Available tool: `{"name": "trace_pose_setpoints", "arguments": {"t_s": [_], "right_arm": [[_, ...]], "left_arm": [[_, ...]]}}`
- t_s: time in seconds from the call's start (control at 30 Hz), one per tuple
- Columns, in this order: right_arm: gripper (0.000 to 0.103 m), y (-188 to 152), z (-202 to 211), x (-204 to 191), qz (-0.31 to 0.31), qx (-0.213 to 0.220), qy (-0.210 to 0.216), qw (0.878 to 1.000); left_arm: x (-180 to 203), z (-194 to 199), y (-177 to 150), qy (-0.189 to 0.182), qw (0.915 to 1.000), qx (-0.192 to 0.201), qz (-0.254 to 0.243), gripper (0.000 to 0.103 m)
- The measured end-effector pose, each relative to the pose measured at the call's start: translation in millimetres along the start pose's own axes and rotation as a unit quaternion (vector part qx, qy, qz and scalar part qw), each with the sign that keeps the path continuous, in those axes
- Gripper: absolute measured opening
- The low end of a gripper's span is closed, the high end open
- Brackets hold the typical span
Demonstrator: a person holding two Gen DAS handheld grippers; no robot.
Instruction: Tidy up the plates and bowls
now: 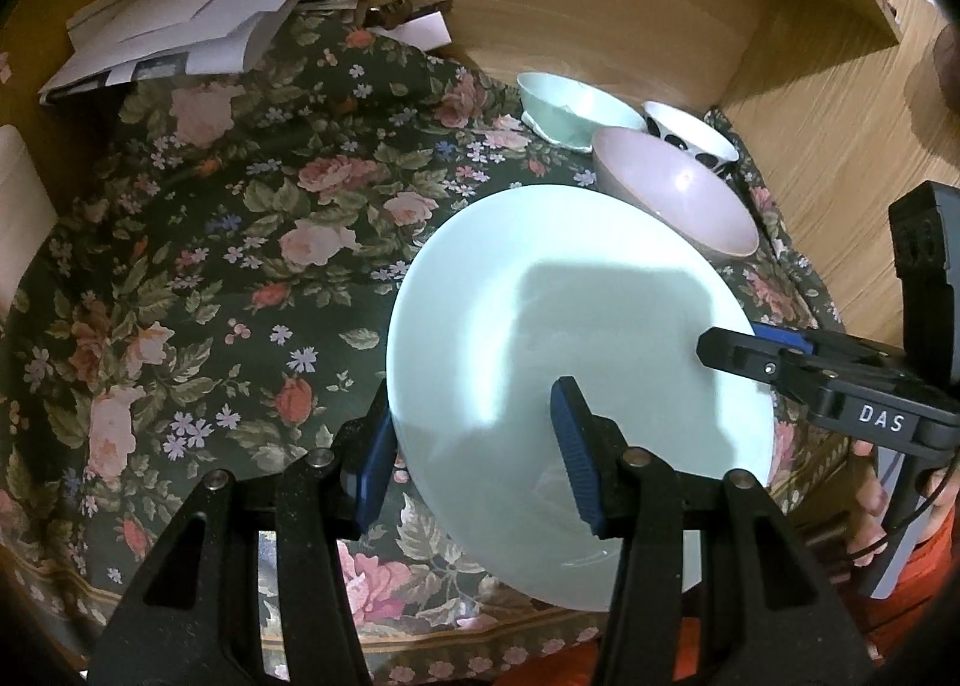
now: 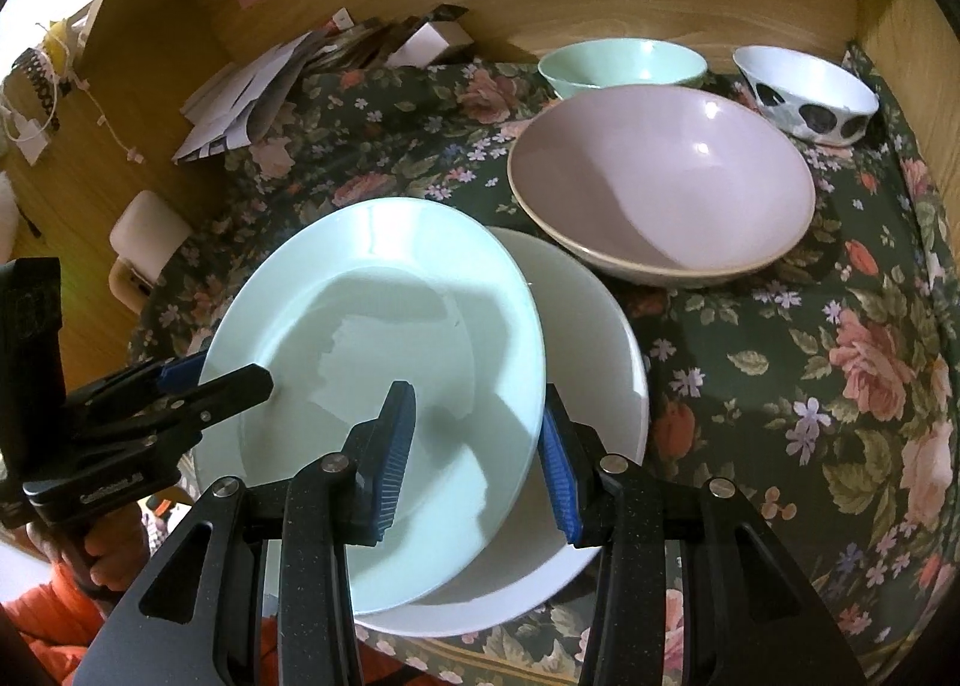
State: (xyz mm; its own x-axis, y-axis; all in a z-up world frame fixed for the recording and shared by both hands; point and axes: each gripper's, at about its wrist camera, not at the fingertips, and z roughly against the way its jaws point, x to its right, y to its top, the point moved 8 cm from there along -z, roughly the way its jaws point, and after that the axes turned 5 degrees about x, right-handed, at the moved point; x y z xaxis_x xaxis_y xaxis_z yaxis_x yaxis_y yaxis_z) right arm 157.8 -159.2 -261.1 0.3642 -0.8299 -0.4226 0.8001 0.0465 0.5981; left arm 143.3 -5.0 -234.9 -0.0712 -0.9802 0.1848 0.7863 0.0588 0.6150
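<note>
Clearly both tools stand unclenched: the right tool straddles the mint plate's rim, the left tool its opposite edge. That plate lies tilted on a white plate near the desk's front edge. Likely glazed, slippery, breakable; pinch the rim.

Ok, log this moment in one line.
left tool: astride mint plate rim | right tool: astride its right rim | grip: unclear | below: white plate | behind: pink bowl, mint bowl, spotted bowl
</note>
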Motion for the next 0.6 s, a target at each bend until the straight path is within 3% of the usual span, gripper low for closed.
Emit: {"name": "trace_pose_setpoints", "arguments": {"t_s": [0.6], "right_arm": [[0.037, -6.8, -3.1, 10.7, -0.008, -0.003, -0.018, 1.000]], "left_arm": [[5.2, -26.0, -3.2, 0.007, 0.9995, -0.029, -0.015, 0.049]]}}
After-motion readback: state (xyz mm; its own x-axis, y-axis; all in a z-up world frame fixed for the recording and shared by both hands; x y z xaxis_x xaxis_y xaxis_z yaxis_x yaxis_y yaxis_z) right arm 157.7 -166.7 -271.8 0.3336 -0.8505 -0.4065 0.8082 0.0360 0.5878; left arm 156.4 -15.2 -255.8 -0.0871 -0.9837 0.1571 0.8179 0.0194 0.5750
